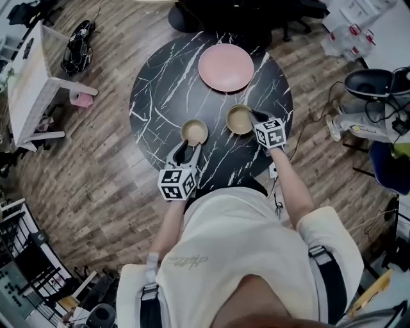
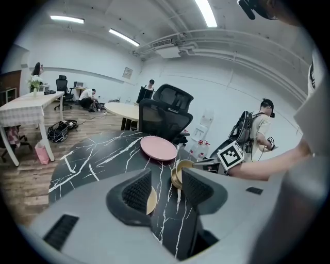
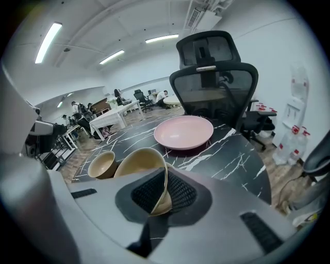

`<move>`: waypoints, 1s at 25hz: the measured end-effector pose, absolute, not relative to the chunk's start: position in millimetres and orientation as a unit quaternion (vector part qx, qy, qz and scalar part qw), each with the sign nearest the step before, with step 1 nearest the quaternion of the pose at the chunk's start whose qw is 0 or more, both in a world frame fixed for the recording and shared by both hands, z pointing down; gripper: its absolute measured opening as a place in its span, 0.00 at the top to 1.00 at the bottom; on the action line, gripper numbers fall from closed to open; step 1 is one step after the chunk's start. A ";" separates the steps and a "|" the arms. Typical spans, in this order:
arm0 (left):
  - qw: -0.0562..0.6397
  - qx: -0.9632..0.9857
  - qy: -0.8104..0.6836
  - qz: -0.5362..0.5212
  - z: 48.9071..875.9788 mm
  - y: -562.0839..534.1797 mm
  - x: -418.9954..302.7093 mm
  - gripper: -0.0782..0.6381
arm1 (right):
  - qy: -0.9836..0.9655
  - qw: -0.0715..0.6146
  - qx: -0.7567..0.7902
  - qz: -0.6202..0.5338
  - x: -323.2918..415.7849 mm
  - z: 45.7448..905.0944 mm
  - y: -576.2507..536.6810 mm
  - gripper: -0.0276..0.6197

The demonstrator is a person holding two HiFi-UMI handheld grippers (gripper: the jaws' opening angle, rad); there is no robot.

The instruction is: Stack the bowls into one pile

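Left gripper (image 2: 161, 186) jaws apart, right gripper (image 3: 164, 192) jaws clamped

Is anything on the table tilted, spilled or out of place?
Only one bowl is askew: the right gripper pinches its rim and it leans toward the other bowl. Nothing looks spilled or broken.

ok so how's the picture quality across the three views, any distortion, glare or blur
Head view: fisheye curves the floor around the table, dim at the corners, no motion blur. Left gripper view: black vignette, ceiling lights blown out, near fingers soft. Right gripper view: same bending, the held bowl fairly sharp.
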State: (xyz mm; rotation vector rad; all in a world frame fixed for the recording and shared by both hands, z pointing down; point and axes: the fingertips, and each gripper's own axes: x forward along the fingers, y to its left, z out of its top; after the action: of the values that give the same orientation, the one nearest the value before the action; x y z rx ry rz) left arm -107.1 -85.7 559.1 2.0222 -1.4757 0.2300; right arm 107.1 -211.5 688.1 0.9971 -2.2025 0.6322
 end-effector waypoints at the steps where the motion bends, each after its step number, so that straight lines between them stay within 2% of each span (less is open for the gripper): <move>1: 0.309 0.764 -0.559 0.088 559.8 -86.9 -106.8 0.61 | -0.836 0.317 0.377 0.242 107.0 690.9 -212.1 0.92; 25: 0.330 0.746 -0.568 0.111 575.3 -108.8 -100.9 0.61 | -0.836 0.334 0.355 0.252 105.3 727.2 -220.7 0.91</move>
State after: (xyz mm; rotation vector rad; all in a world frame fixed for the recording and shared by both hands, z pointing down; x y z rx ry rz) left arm -100.9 -108.8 575.3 1.9504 -1.4869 0.2909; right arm 105.3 -220.7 727.2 0.9268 -2.1828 0.6590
